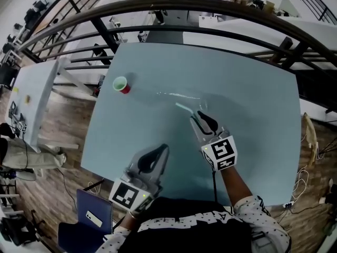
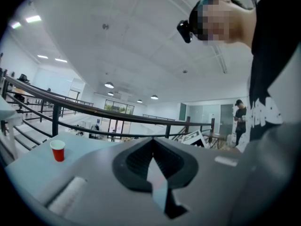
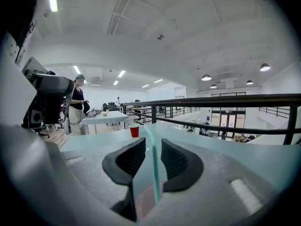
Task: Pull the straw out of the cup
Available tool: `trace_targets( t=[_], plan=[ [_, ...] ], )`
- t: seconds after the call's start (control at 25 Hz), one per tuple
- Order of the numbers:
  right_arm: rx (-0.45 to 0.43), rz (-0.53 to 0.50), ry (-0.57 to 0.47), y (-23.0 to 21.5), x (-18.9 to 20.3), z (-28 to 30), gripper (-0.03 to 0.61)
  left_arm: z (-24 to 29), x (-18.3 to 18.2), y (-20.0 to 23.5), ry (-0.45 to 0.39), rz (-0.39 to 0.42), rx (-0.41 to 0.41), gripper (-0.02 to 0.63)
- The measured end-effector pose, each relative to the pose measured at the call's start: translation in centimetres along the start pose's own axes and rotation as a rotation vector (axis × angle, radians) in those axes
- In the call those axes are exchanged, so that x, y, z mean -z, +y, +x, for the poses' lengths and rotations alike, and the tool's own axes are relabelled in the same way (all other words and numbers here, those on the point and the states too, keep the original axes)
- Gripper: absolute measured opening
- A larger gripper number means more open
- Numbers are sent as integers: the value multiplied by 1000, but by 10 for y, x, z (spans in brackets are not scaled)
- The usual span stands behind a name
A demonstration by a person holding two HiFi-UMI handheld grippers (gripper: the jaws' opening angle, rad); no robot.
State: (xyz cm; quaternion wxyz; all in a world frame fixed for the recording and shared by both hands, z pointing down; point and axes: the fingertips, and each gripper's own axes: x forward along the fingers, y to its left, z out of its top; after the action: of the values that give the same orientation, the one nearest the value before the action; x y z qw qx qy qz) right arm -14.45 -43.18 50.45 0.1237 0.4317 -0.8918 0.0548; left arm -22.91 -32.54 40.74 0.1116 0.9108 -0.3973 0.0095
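A small red cup (image 1: 121, 84) stands upright and alone at the far left of the pale blue table (image 1: 253, 104); it also shows as the cup (image 2: 58, 150) and the cup (image 3: 134, 130). The thin teal straw (image 1: 184, 108) is out of the cup. It pokes from my right gripper (image 1: 199, 116) toward the cup, well short of it. In the right gripper view the straw (image 3: 153, 164) runs between the jaws of the gripper (image 3: 153, 142), which is shut on it. My left gripper (image 1: 160, 153) hovers near the table's front edge, shut and empty, its jaws meeting at the tip (image 2: 153, 145).
A dark curved railing (image 1: 210, 7) runs behind the table's far edge. A second pale table (image 1: 31, 99) stands to the left over wooden floor. A person stands by a far table (image 3: 77, 102), another by the railing (image 2: 240, 117). A blue object (image 1: 89, 215) lies below the front left corner.
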Motion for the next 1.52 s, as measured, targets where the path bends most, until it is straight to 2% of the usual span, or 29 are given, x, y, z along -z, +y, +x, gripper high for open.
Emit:
trace_targets(
  t=[0.28, 0.76, 0.88, 0.92, 0.96, 1.52],
  plan=[
    [15, -23, 52, -4, 12, 13, 104, 1, 1, 9, 9, -15, -5, -11],
    [12, -61, 76, -1, 17, 19, 97, -5, 3, 15, 9, -16, -32, -11],
    [23, -60, 77, -2, 18, 19, 83, -7, 2, 16, 9, -14, -33, -11],
    [31, -57, 79, -4, 18, 19, 39, -7, 1, 16, 7, -14, -33, -11],
    [36, -55, 79, -5, 18, 18, 32, -7, -1, 16, 5, -14, -33, -11],
    [50, -61, 43, -6, 1, 4, 28, -15, -6, 8, -7, -6, -44, -11]
  ],
)
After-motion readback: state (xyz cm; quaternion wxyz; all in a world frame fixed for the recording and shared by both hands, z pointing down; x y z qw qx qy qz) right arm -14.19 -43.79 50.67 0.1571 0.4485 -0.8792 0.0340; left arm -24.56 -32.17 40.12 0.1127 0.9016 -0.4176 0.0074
